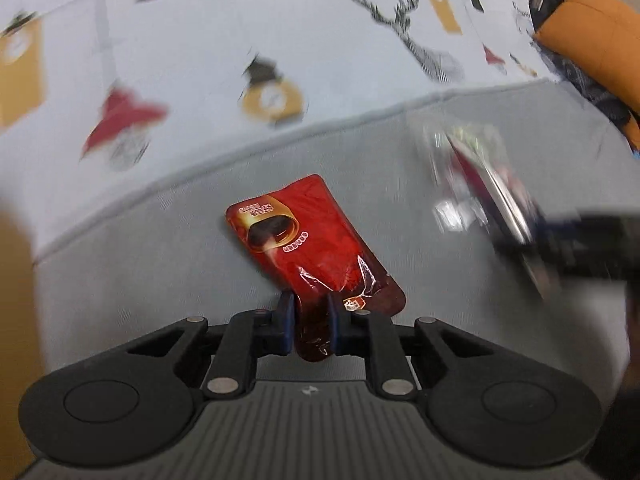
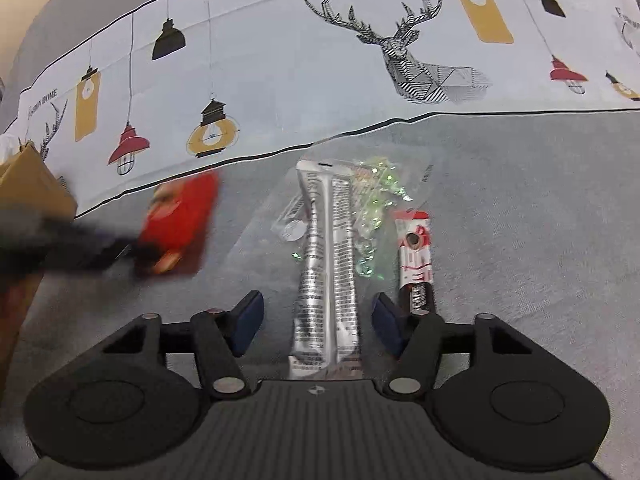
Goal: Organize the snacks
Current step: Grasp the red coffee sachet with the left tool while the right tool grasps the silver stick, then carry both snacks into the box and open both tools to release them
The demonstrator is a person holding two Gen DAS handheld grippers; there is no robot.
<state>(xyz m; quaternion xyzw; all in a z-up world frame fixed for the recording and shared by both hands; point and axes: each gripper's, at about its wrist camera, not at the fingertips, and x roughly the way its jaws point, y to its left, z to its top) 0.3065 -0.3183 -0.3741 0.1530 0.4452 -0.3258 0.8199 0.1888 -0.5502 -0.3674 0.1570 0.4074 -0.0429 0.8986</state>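
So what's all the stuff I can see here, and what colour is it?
red packet: one, red and gold, pinched in the left claw
silver packet: one, silver, lying between the right claw's fingers
small packet: one, red, white and black, beside the silver one
clear bag: one, see-through with green bits, under the silver packet
cloth: one, grey with lamps and deer, covering the table
left claw: black and blue, shut
right claw: black and blue, open

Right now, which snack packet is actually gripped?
The red packet, pinched at its corner by the left gripper. The silver packet only lies between the right gripper's open jaws.
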